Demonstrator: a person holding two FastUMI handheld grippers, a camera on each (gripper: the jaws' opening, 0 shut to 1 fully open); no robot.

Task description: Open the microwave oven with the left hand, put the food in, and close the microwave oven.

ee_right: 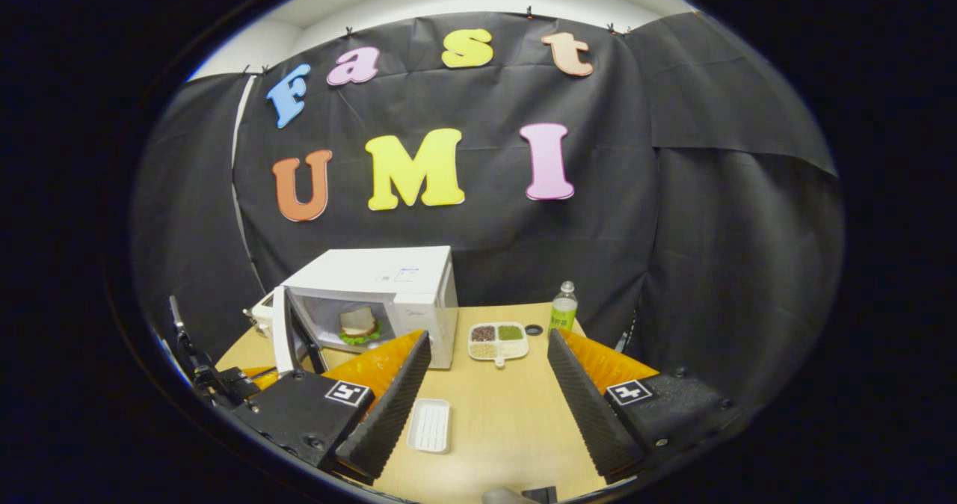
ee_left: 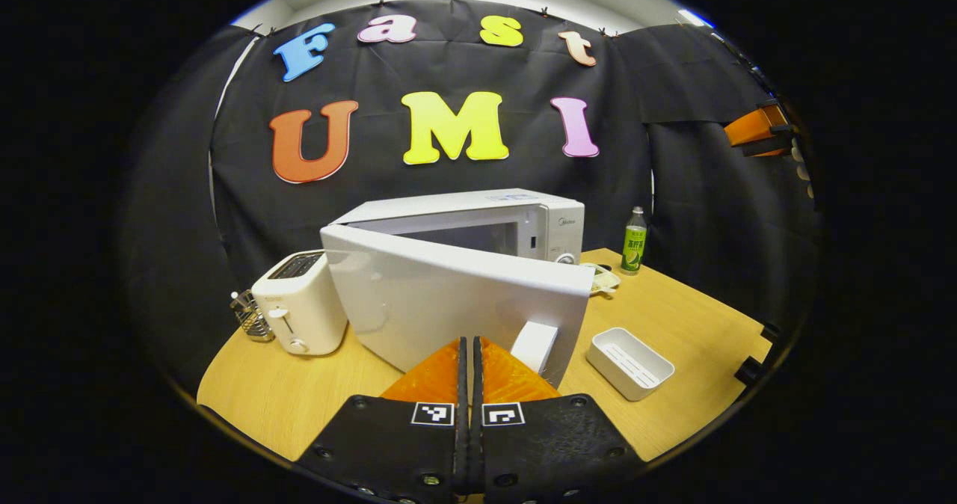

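Microwave oven (ee_left: 478, 227): one, a white box standing on the wooden table (ee_left: 695, 317) toward the back, its long axis running side to side along the black cloth wall and its front facing the viewer. Its one door (ee_left: 448, 302) stands partly open, hinged on its left edge; in the left gripper view the door's outer face swings out from about 10 o'clock toward 5 o'clock, ending at a white handle (ee_left: 535, 345) just past the left gripper (ee_left: 470, 354), whose fingers are pressed together with nothing between them. In the right gripper view the door (ee_right: 281, 328) shows edge-on at 9 o'clock of the cavity, and one sandwich (ee_right: 359, 323) with green leaf lies inside the oven (ee_right: 389, 280), upright against the back. The right gripper (ee_right: 486, 373) hangs with its fingers spread wide and empty above the table. Also counted: one white toaster (ee_left: 299, 313) at 9 o'clock of the oven, one small wire basket (ee_left: 253, 318) beside it, one green bottle (ee_right: 563, 311) at 3 o'clock, one divided dish (ee_right: 499, 341) with three fillings between bottle and oven, one empty white tray (ee_right: 431, 424) nearer the viewer.
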